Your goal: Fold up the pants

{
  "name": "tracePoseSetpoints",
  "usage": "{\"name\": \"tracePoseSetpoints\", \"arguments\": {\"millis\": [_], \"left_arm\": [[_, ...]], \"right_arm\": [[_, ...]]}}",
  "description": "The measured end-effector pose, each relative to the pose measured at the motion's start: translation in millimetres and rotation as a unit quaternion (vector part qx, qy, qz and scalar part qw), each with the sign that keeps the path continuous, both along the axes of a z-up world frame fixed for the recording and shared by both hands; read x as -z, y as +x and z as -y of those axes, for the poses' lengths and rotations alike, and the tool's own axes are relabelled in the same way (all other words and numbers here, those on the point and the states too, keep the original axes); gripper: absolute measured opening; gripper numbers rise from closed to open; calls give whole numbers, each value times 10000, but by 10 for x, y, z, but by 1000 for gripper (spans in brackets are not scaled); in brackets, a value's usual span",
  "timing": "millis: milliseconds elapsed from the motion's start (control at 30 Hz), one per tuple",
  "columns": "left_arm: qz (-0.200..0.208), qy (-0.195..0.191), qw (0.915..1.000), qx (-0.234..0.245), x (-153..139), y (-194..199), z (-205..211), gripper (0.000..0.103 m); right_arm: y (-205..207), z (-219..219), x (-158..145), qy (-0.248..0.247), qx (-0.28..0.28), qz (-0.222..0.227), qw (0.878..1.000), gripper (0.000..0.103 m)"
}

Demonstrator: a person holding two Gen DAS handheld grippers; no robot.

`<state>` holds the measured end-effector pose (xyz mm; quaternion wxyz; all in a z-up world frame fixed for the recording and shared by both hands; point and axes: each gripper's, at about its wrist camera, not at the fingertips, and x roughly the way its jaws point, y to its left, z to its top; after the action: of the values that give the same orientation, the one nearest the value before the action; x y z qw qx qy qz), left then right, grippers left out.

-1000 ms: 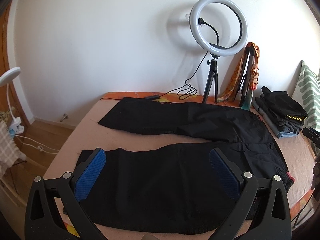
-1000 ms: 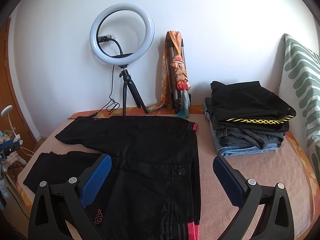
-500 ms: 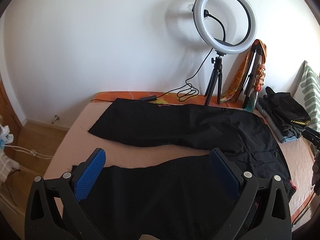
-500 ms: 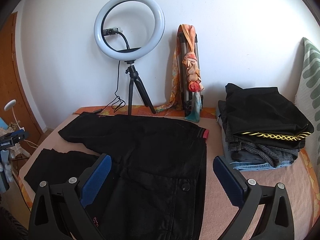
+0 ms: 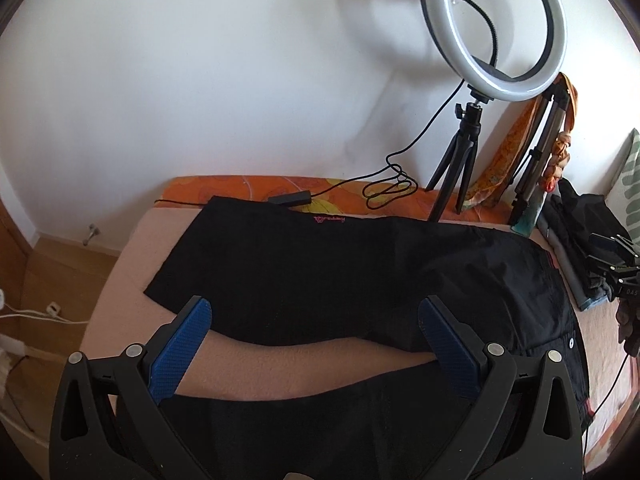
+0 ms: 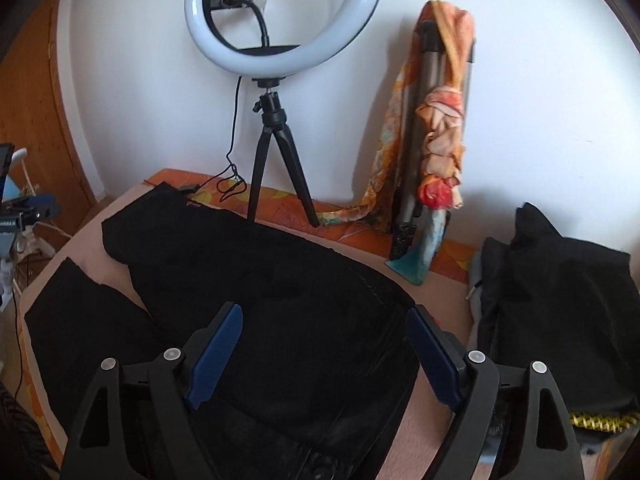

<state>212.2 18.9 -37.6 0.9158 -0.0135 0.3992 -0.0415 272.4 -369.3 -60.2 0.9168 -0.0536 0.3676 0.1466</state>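
Observation:
Black pants [image 5: 320, 264] lie spread flat on the bed [image 5: 280, 364], legs apart and pointing left, waist to the right. My left gripper [image 5: 316, 320] is open and empty, above the gap between the two legs, its blue pads [image 5: 180, 348] wide apart. In the right wrist view the pants [image 6: 280, 300] fill the middle. My right gripper [image 6: 320, 332] is open and empty above the waist end, near its far edge.
A ring light on a small tripod [image 5: 496, 40] stands at the back against the wall, its cable [image 5: 384, 188] trailing on the bed. A folded tripod with an orange scarf [image 6: 440, 140] leans beside it. A pile of folded clothes [image 6: 560, 320] lies right.
Both grippers have moved forward and lower over the pants. The left one has passed from the near leg to the gap between the legs; the right one is closer to the waist's far edge.

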Motion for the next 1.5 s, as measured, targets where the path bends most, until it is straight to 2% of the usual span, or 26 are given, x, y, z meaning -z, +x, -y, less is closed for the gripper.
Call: {"name": "tracePoseSetpoints", "arguments": {"millis": [133,333,500,700,867,1067,1167,1233,1267,1333,1400,1500], "left_arm": [[-273,195,9994,99,239,280,82,102],[-615,252,9976,214,594,585,208,102],[-787,287,9961,294,806,797,240,101],[-911,140,9954,246,969,954,195,101],[-1020,186,9943,255,1096,992,197,101],[-1105,16,9937,173,1217,1037,127,101],[-1114,-53,9937,115,1248,1051,96,101],[-1121,-91,9936,63,1259,1060,76,101],[-1138,-113,9934,32,1263,1063,65,101],[-1147,-211,9932,-33,1260,1076,29,101],[-1135,-372,9928,-103,1231,1090,-21,101],[-1055,-669,9918,-255,1148,1128,-91,101]], "right_arm": [[358,-185,187,-362,-538,-193,9977,78],[873,-323,582,-583,-761,-643,9933,71],[1162,-413,778,-942,-955,-785,9879,70],[1518,-427,924,-1033,-1102,-1035,9831,70],[1682,-411,1001,-851,-1295,-1280,9796,70],[1780,-360,1117,-633,-1371,-1517,9768,68],[1767,-314,1156,-493,-1380,-1514,9776,57],[1699,-324,1161,-507,-1340,-1457,9789,39],[1668,-326,1154,-542,-1299,-1421,9798,35],[1572,-333,1099,-627,-1239,-1316,9815,18],[1426,-340,988,-693,-1181,-1161,9838,12],[1244,-352,796,-663,-1071,-853,9884,9]]}}
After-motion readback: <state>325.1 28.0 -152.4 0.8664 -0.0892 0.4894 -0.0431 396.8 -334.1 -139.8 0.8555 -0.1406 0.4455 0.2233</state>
